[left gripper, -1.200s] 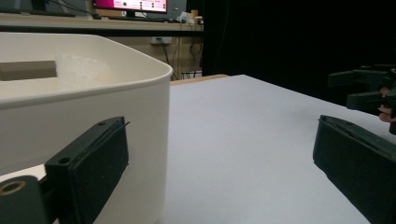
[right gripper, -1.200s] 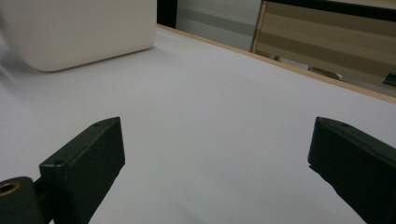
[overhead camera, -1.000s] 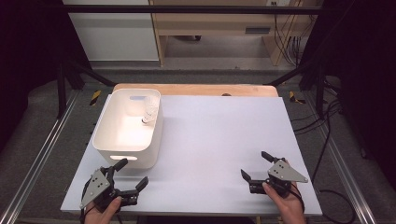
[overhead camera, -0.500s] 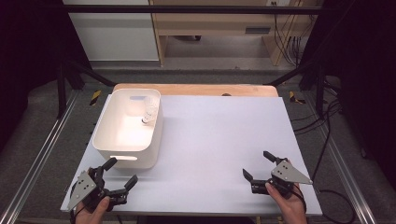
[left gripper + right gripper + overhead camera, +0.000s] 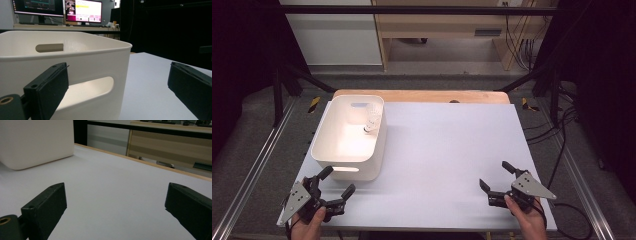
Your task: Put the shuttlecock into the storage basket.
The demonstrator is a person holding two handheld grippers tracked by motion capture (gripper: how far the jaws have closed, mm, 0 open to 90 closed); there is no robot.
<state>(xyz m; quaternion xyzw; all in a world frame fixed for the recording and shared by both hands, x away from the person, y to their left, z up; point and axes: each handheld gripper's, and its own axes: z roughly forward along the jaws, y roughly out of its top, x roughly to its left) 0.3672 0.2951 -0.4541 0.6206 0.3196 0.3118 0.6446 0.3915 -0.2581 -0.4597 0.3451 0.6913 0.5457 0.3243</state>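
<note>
The left gripper [image 5: 334,184] sits low at the near left corner of the white table [image 5: 447,150], held by a hand [image 5: 307,222] that comes in from the bottom edge, and its two black jaws are spread wide with nothing between them. Just ahead of it stands a white plastic bin [image 5: 348,140], close to the jaws but not touching them in the high view; in the left gripper view the bin's near wall [image 5: 75,72] with its slot handle rises right behind the left-hand jaw, while the other jaw stands over bare table. Inside the bin, at its far end from the left gripper, lies a small pale object [image 5: 371,121], too small to identify. The right gripper [image 5: 497,180] rests at the near right corner of the table in the person's other hand [image 5: 527,220], its jaws likewise released and wide apart, holding nothing. In the right gripper view only bare table surface [image 5: 112,195] lies between the jaws, and the bin shows far off to the upper left [image 5: 35,142], well apart from this gripper.
</note>
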